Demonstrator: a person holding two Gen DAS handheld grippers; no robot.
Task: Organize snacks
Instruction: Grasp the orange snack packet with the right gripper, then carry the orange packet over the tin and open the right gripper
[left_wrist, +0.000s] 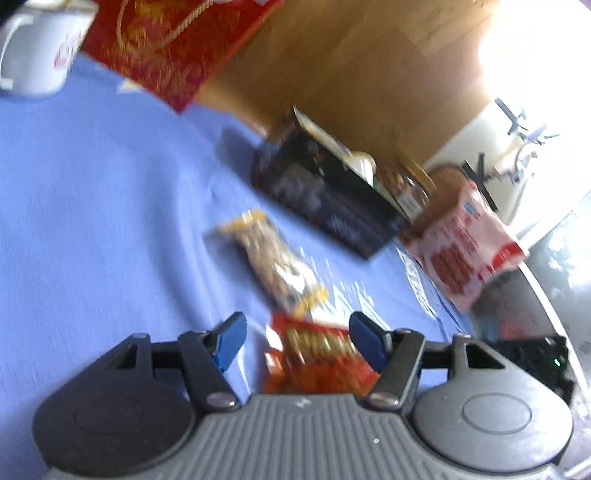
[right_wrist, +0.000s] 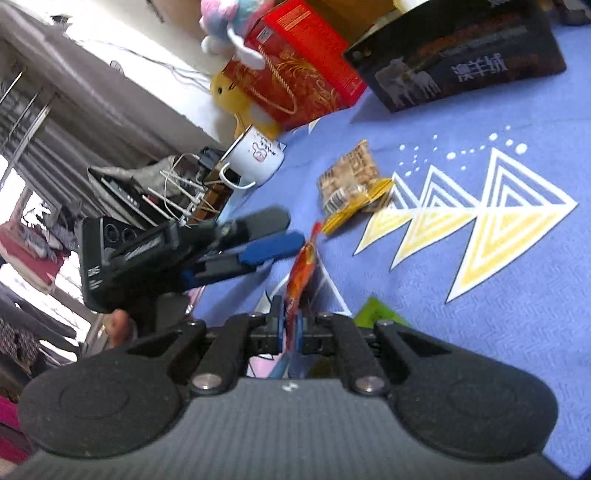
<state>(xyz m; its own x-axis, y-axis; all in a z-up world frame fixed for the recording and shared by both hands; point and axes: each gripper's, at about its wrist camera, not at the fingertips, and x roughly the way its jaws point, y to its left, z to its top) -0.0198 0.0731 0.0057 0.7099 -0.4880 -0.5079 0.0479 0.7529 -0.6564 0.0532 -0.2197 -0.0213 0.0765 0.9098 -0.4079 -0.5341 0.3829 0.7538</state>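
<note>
My right gripper (right_wrist: 291, 326) is shut on a red-orange snack packet (right_wrist: 301, 273), held edge-on above the blue cloth. The same packet (left_wrist: 317, 354) lies between the open fingers of my left gripper (left_wrist: 299, 338), whose blue pads do not touch it. My left gripper also shows in the right wrist view (right_wrist: 273, 236), just left of the packet. A clear-and-yellow nut bar packet (left_wrist: 273, 262) lies on the cloth ahead; it also shows in the right wrist view (right_wrist: 351, 181). A white-and-red snack bag (left_wrist: 469, 243) lies at the right. A green packet (right_wrist: 376, 314) lies under my right gripper.
A black open box (left_wrist: 325, 199) (right_wrist: 461, 62) stands on the blue tablecloth (left_wrist: 92, 203), with a jar (left_wrist: 406, 184) beside it. A red gift box (right_wrist: 295, 77), a white mug (right_wrist: 255, 158) and plush toys (right_wrist: 229, 26) stand at the far edge. Cables and clutter (right_wrist: 177, 188) lie beyond the table's edge.
</note>
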